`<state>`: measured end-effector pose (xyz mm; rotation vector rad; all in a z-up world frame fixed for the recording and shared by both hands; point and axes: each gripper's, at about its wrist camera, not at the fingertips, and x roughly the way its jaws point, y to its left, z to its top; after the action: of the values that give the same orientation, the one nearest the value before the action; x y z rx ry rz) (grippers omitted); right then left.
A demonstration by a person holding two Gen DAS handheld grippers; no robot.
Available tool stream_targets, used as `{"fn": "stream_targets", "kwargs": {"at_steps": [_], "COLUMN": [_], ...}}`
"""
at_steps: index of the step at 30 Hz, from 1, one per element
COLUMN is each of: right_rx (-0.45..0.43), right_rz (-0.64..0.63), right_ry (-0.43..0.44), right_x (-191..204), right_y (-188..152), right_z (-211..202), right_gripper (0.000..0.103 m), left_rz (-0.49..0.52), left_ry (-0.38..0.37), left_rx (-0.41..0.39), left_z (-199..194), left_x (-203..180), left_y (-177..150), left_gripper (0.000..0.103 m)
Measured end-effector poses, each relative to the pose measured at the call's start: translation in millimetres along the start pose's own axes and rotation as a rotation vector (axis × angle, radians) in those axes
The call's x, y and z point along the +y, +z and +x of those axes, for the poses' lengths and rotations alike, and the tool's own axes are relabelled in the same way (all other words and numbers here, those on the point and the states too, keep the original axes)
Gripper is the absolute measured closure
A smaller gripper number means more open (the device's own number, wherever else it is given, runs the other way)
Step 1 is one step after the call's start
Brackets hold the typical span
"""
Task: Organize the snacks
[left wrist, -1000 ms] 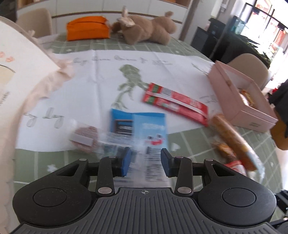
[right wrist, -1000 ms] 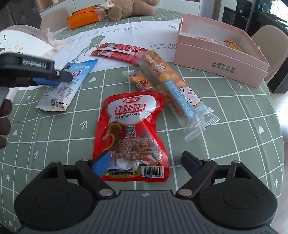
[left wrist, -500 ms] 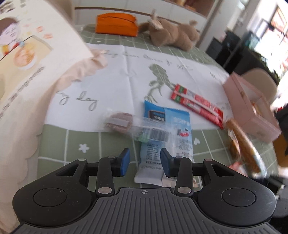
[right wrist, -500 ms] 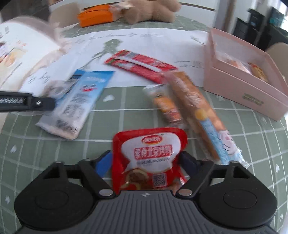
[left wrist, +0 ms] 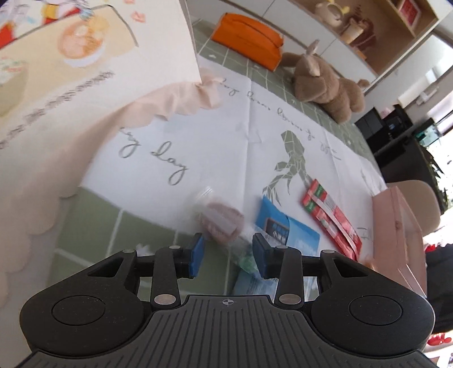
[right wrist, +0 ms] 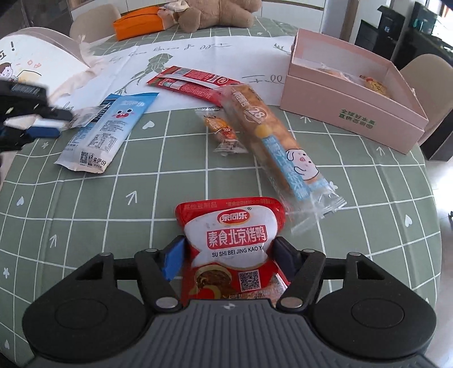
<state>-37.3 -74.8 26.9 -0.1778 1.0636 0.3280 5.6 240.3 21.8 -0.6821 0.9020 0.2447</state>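
The jaws of the right gripper (right wrist: 226, 259) have just been closing and now pinch the red pouch (right wrist: 229, 240) by its two side edges, the blue pads pressed against the packet, which stands up between them above the green checked counter (right wrist: 113, 203). The jaws of the left gripper (left wrist: 228, 254) stand partly apart with a clear-wrapped brown snack (left wrist: 222, 223) between them; the picture is blurred there, and I cannot tell whether the pads press on the wrapper.

Taking the pink box (right wrist: 351, 93) as the landmark: it sits open at the far right of the counter with a few small snacks inside. Just to its left lies the long cracker pack (right wrist: 271, 136), running diagonally toward the red pouch. Touching that pack on its left side is a small orange candy packet (right wrist: 222, 131). Further left of the box, on the white paper sheet (right wrist: 198, 53), lies the red strip pack (right wrist: 192, 82). Further left again rests the blue packet (right wrist: 107, 133), half on the sheet, with the left gripper at its far-left edge. Behind the box and well to its left, at the counter's far side, lie a brown plush toy (right wrist: 218, 14) and an orange pouch (right wrist: 138, 21).
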Motion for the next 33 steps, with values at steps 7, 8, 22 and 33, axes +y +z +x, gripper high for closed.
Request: {"fn": "stream_targets", "kwargs": {"at_steps": [7, 8, 22, 33], "right_rx": [-0.05, -0.052, -0.036, 0.018], "right_rz": [0.019, 0.02, 0.009, -0.028], "right_ry": [-0.008, -0.009, -0.008, 0.014], "right_x": [-6, -7, -14, -18], "right_y": [-21, -23, -24, -19], "right_z": [-5, -5, -3, -1], "right_gripper": [0.012, 0.01, 0.0, 0.0], "left_rz": [0.107, 0.124, 0.116, 0.44], "left_ry": [0.066, 0.072, 0.052, 0.285], "left_rx": [-0.02, -0.018, 0.016, -0.035], "left_z": [22, 24, 41, 61], "left_x": [-25, -27, -60, -88], "left_y": [20, 22, 49, 39], "left_gripper": [0.061, 0.061, 0.061, 0.061]}}
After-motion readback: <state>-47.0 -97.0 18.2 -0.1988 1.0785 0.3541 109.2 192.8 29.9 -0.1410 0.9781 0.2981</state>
